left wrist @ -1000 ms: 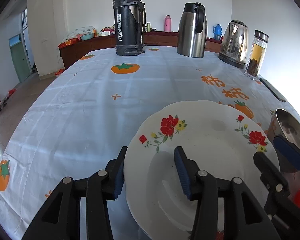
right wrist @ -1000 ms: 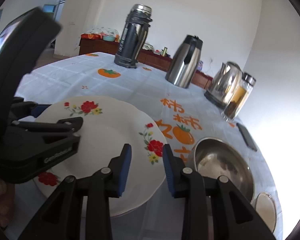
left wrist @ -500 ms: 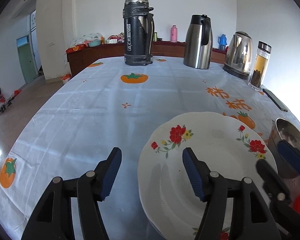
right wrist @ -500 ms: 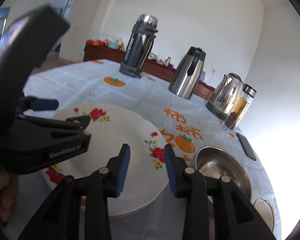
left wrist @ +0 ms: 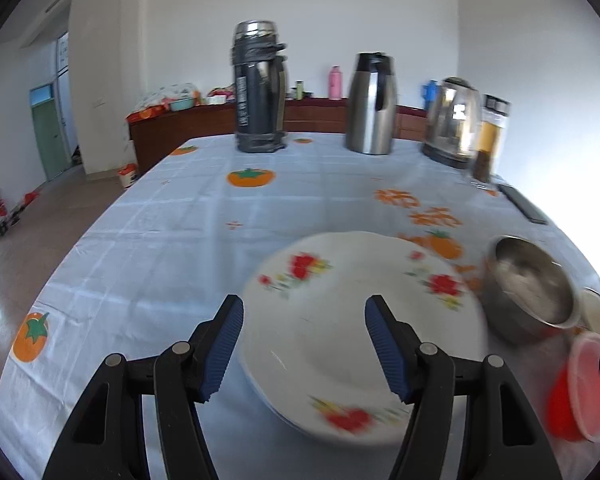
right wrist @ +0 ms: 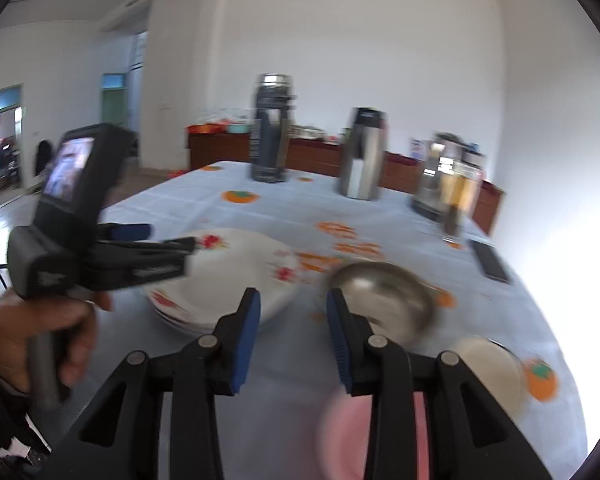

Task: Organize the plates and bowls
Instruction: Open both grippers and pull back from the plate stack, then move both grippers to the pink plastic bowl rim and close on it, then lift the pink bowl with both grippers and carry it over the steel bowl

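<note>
A white plate with red flowers (left wrist: 360, 320) lies on a pale blue tablecloth printed with orange fruit (left wrist: 160, 240); from the right it looks like the top of a small stack of plates (right wrist: 220, 280), though blur makes that uncertain. The left gripper (left wrist: 304, 344) hovers over the plate's near edge, its blue-padded fingers spread wide and holding nothing. The right gripper (right wrist: 292, 328) hangs above the cloth between the plates and a steel bowl (right wrist: 384, 300), its fingers parted and empty. Just beside the bowl sit a small white dish (right wrist: 488, 368) and a red plastic bowl (left wrist: 580, 392). Three flasks and a kettle stand along the far edge.
</note>
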Tool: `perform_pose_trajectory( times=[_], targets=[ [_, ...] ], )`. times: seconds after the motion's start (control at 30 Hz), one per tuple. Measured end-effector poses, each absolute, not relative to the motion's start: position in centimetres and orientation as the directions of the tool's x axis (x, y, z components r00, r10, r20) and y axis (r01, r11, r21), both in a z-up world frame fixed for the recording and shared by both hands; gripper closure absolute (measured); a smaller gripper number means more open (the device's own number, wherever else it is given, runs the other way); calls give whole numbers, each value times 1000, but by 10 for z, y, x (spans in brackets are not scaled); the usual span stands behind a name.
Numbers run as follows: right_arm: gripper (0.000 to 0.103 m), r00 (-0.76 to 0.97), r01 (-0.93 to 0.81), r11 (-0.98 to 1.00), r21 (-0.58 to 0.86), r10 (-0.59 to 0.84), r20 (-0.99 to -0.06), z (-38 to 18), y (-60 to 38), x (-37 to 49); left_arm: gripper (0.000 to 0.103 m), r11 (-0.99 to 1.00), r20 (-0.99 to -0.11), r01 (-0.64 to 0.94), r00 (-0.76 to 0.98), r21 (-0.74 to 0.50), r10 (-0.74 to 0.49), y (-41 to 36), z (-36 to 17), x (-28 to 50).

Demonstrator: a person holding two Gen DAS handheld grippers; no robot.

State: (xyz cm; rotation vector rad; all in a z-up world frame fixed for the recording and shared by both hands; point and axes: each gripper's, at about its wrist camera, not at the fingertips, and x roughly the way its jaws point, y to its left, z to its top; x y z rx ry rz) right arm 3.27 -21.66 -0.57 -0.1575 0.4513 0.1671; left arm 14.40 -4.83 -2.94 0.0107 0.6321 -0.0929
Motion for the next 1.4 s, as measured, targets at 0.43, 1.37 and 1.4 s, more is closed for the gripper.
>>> perform_pose_trajectory(
  times=[0.43,1.37,1.4],
  targets=[
    [71,846,70,990,-122,-123,-520,-23,-320,-3,37,892,-623,449,683,-53,-381,-158,-20,83],
    [92,812,12,1000,-6,-13,-584,-54,-331,-1,87,817,-690,569,556,-92,-464,-196,-49,73],
    [92,812,10,1000,-3,-10,-583,-54,-332,-1,87,817,-690,568,552,-99,-467,-195,-49,74]
  ],
)
